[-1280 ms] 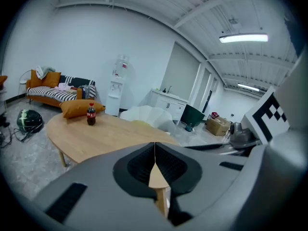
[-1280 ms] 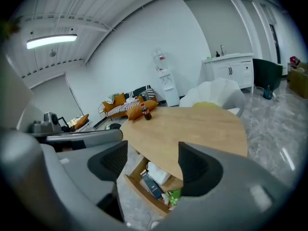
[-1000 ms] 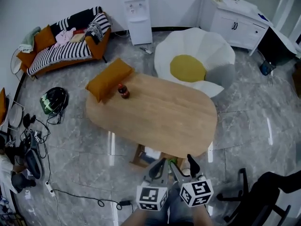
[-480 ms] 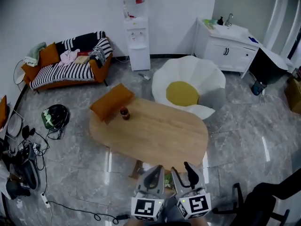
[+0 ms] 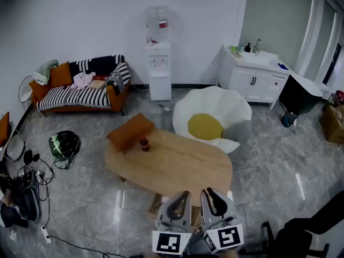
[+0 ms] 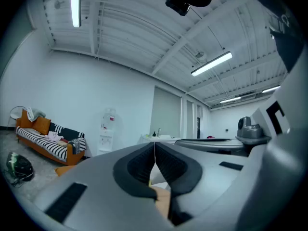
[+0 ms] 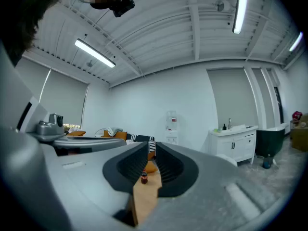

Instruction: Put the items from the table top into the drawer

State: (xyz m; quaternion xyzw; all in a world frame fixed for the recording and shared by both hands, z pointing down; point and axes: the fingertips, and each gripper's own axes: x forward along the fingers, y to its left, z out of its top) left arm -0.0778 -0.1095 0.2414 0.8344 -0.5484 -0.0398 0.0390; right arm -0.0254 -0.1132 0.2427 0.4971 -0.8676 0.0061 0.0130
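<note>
At the far left, a sofa [image 5: 79,92] draped in a striped blanket was seen against the wall, and a dark helmet [image 5: 64,144] was seen on the grey floor in front of it. A white water dispenser [image 5: 159,69] stood by the back wall.

An orange cushion [image 5: 130,131] lay on the far-left end of the oval wooden table [image 5: 177,168]. A small dark bottle with a red cap [image 5: 144,144] stood upright just beside the cushion, on the table top. The rest of the top was bare wood.

Both grippers were held side by side at the table's near edge, pointed level towards the far wall. The bottle therefore lay well apart from them, across the length of the table and a little to their left.

The left gripper [image 5: 184,195] was seen with its jaws pressed together at the tips, and nothing was held between them. The right gripper [image 5: 211,192] was seen with its jaws a narrow slit apart; they had just been closing, and nothing was caught between them. Through that slit, in the right gripper view, the table top and the distant bottle were framed.

Beyond the table's right end, a white flower-shaped chair with a yellow centre [image 5: 210,123] was seen on the floor. A white sink cabinet [image 5: 252,78] stood at the back right.
</note>
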